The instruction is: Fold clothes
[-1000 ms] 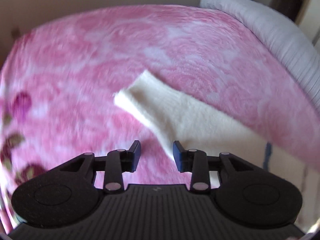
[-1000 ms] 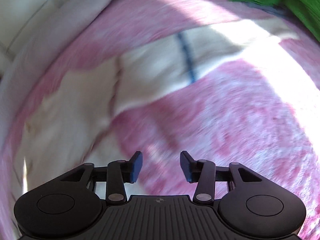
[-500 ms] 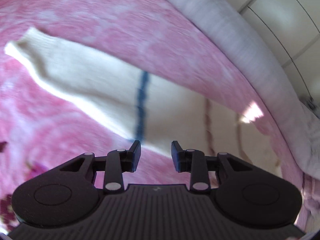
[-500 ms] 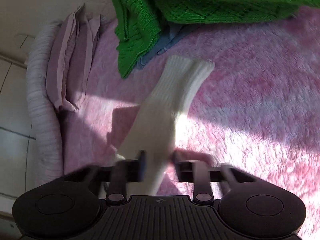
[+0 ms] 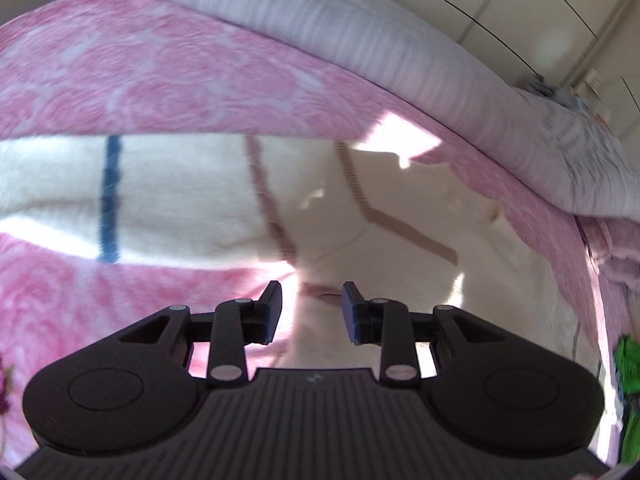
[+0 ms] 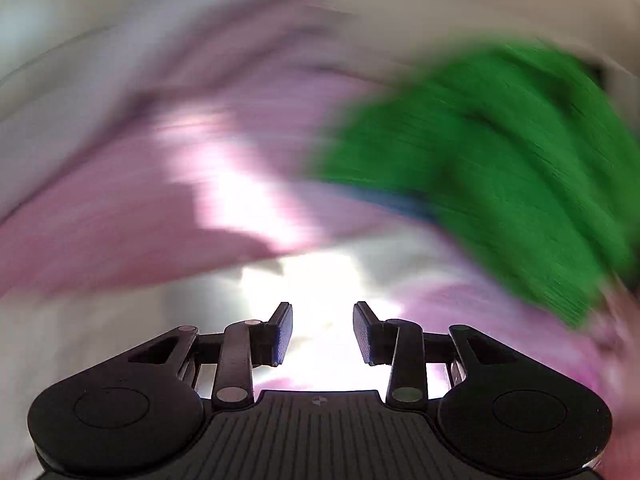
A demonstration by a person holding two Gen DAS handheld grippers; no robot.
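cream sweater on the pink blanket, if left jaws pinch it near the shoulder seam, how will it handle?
Probably floppy: the cream sweater lies limp with soft creases, so unheld parts should drape. Its fuzzy knit likely grips well, not slippery. The sleeve spread out to one side may drag across the plush pink blanket.

Cream sweater [image 5: 400, 208] spread on pink blanket [image 5: 160, 80], left gripper [image 5: 311, 312] fingers apart above it

A bedroom in a home. A pink rose-patterned fleece blanket [image 5: 168, 80] covers a bed, with a grey ribbed bolster [image 5: 360, 40] along its far edge. Cream panelled wardrobe doors [image 5: 532, 12] stand behind. Knitwear lies on the blanket: a cream sweater [image 5: 400, 184] and a green one [image 6: 500, 152].
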